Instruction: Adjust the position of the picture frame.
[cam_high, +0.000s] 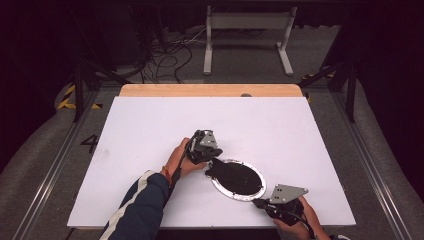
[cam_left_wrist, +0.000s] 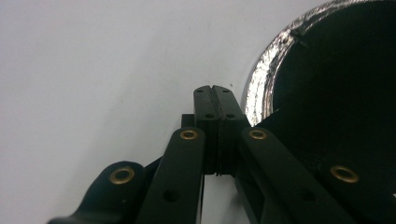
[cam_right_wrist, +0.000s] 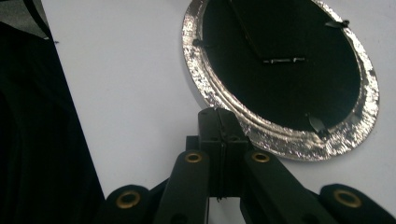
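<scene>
The oval picture frame is lying face down on the white table, toward its near edge and between the two grippers; its black backing and silver rim are being shown upward. In the right gripper view the frame's backing is being seen with small turn clips around the edge and a flat strip across the middle, likely the folded stand. The face-down position is probably being used so that the back can be worked on.

The left gripper is being held at the frame's far left edge, its tip just at the rim. In the left gripper view the jaws are being kept pressed together with nothing between them, and the left gripper's tip is resting beside the silver rim, over bare table. It seems to be placed there to steady or nudge the frame rather than to grasp it.

The right gripper is being held at the near right edge of the frame, close to the table's front. Its jaws are likewise being kept closed and empty, with the right gripper's tip just at the rim's near edge. With a closed tip on each side, the frame is probably being braced against sliding.
</scene>
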